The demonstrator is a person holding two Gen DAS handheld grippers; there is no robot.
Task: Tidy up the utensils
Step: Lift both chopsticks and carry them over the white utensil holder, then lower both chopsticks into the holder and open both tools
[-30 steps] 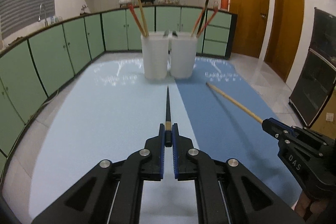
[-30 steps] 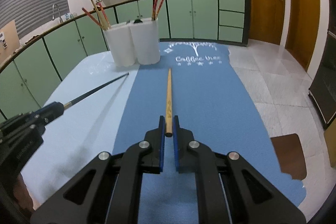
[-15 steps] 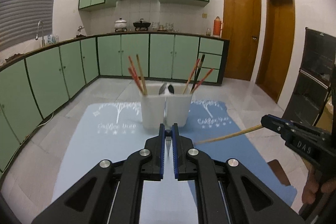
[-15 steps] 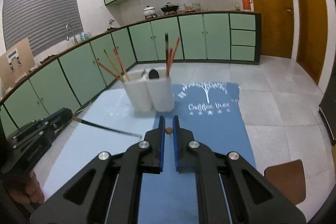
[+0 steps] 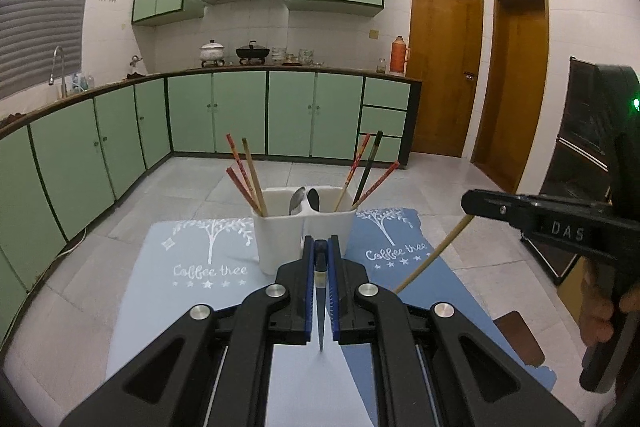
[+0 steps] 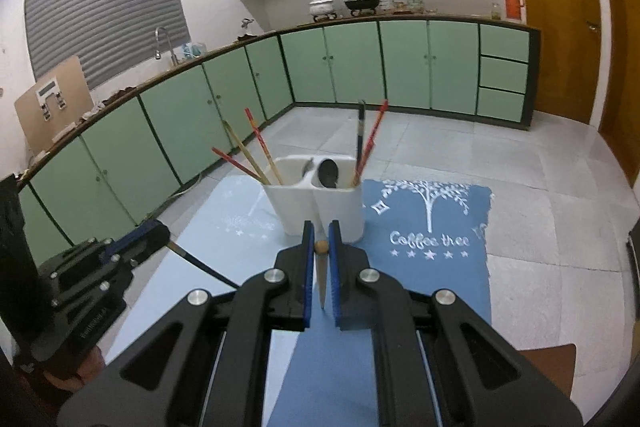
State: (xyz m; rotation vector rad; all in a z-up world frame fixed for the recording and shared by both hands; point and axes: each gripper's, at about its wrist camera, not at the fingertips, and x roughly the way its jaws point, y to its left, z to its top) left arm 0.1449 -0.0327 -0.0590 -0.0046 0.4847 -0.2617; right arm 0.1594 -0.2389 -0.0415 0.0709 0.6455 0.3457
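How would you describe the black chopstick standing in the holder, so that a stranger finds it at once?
Find the white two-part holder where the two blue mats meet. In its right part, sticks lean outward. Among them, the black chopstick is the only dark one; its neighbours are red.

The holder (image 5: 304,227) stands on the far part of the table, where the left mat (image 5: 192,287) and the right mat (image 5: 404,259) meet. It has two compartments side by side. Three chopsticks (image 5: 246,175) lean in the left one, three more (image 5: 366,169) in the right one. Two spoons (image 5: 306,201) sit in the middle, one in each compartment. Behind the table is floor, then the cabinets (image 5: 240,115). On the counter stand two pots (image 5: 232,51), with a flask (image 5: 398,55) to the right of them.
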